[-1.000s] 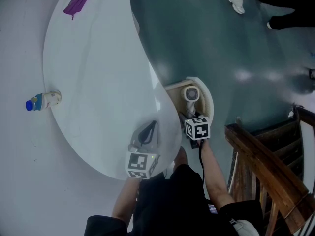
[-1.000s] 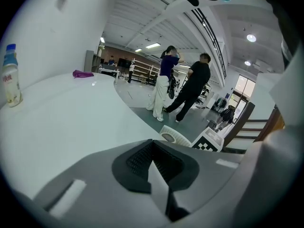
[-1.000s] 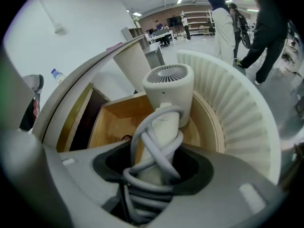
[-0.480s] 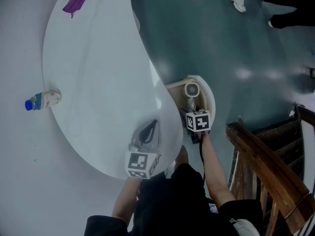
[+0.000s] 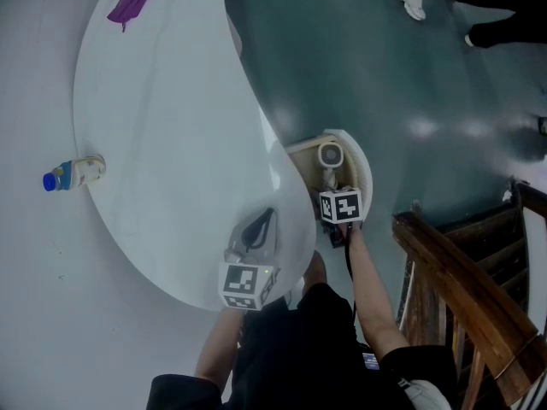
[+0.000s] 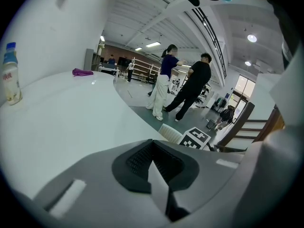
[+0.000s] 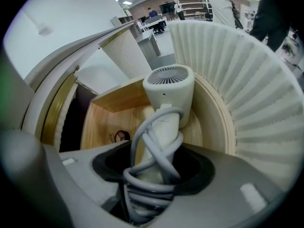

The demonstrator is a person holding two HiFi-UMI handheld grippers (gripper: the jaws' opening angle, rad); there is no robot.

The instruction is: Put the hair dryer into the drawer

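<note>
Two grippers. My right gripper (image 7: 151, 177) is clamped on the cord-wrapped handle of the dryer (image 7: 169, 85), whose head points down into the open drawer (image 7: 107, 120). My left gripper (image 6: 153, 161) has its jaws together, empty, over the table (image 6: 66, 118).

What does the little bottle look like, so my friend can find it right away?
Look at the big white curved table. At its left edge in the head view, far from the purple cloth, stands a small bottle. It's the only thing there with a bright blue cap and a pale body.
</note>
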